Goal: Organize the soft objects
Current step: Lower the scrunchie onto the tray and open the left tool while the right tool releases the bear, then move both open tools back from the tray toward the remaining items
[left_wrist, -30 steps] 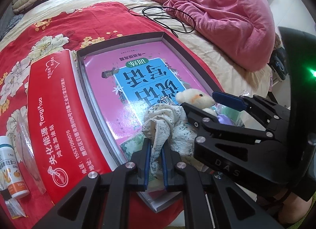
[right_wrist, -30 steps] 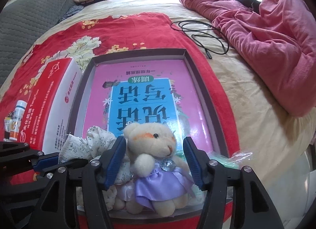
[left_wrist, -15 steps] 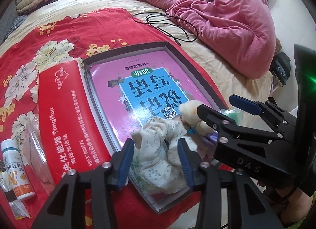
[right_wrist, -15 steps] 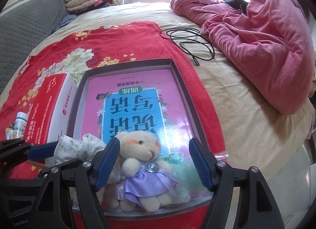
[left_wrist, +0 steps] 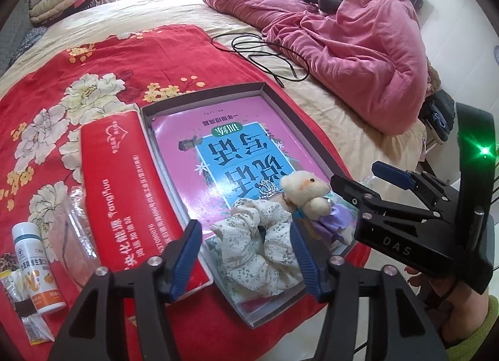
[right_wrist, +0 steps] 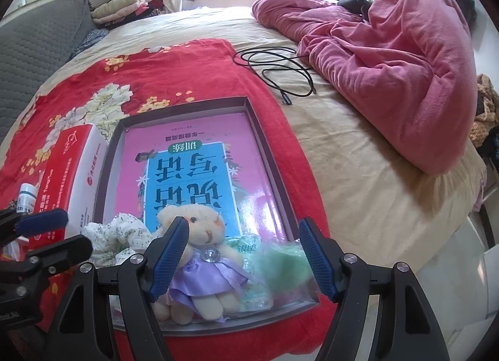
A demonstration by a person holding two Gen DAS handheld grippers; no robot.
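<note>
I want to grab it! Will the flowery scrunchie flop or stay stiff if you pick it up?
Probably floppy: the scrunchie is thin gathered cloth, lying in loose ruffles. It looks light, so it likely sags from wherever the left claw pinches. It sits flat in the tray, so rolling seems unlikely.

Cream fabric scrunchie with small floral print point(left_wrist: 262, 245): crumpled ring shape, lies flat on the pink and blue book cover inside the shallow grey box tray point(left_wrist: 274, 102), at its near end.

Small cream plush teddy bear in a lilac satin dress point(right_wrist: 199, 255): lies on its back at the same near end of the tray, head toward the far end, legs near the tray's near rim. A clear gem sits at its chest. It lies just beside the scrunchie and appears to touch it.
</note>
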